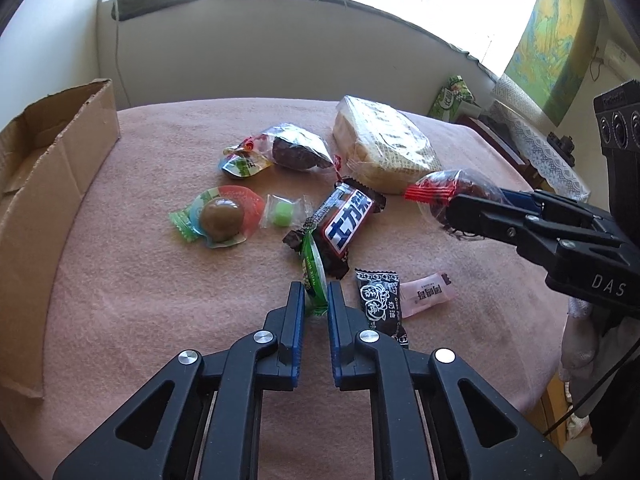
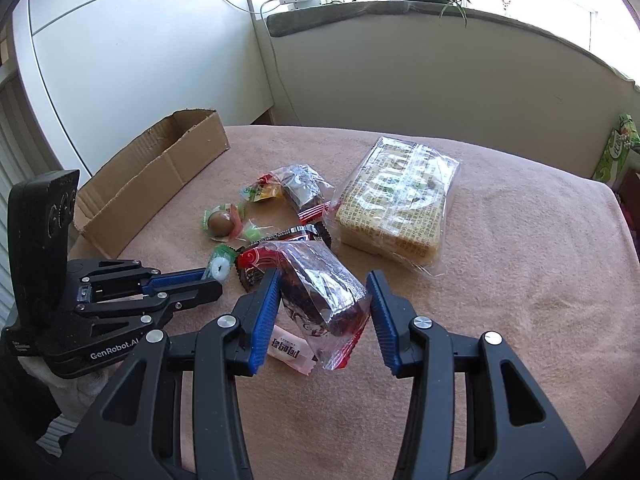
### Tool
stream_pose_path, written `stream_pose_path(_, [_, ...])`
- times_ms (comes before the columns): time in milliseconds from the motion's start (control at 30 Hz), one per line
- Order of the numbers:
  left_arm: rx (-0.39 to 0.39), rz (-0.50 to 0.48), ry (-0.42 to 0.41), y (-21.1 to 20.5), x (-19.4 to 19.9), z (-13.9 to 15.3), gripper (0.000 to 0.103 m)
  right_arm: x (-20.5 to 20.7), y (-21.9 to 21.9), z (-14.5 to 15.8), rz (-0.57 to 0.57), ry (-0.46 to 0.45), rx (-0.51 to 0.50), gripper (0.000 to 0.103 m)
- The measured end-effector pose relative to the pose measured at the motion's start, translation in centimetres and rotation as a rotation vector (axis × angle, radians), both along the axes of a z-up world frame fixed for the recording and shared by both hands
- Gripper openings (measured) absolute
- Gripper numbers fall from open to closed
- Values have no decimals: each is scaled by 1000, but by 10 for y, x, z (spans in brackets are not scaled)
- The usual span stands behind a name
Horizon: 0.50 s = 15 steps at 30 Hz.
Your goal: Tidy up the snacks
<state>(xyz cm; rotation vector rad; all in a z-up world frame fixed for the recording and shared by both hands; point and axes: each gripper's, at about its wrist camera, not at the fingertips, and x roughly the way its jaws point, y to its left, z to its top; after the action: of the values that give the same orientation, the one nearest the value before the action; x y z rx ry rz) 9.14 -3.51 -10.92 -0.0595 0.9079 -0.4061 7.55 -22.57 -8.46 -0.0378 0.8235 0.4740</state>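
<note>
My left gripper (image 1: 315, 294) is shut on a small green-wrapped candy (image 1: 313, 276), held on edge just above the pink cloth; it also shows in the right wrist view (image 2: 221, 266). My right gripper (image 2: 323, 284) is wide around a clear-and-red packet with a dark cake (image 2: 320, 300). The left pad touches the packet and the right pad stands apart from it. In the left wrist view that packet (image 1: 444, 196) sits at the fingertips. A dark chocolate bar (image 1: 340, 220) lies in the middle of the table.
An open cardboard box (image 1: 48, 184) stands at the left edge. A large wafer pack (image 1: 380, 142), a second cake packet (image 1: 298, 148), a jelly cup (image 1: 222, 218), a green candy (image 1: 284, 214), a black sachet (image 1: 380, 300) and a pink sachet (image 1: 428, 292) lie on the pink cloth (image 1: 160, 280).
</note>
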Motion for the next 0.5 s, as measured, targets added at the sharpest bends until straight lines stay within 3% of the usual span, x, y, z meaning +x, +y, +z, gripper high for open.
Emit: stream_pose_path(500, [-56,61,-51,20,-8,18,7,-1,-2,7,-9,-19,7,46])
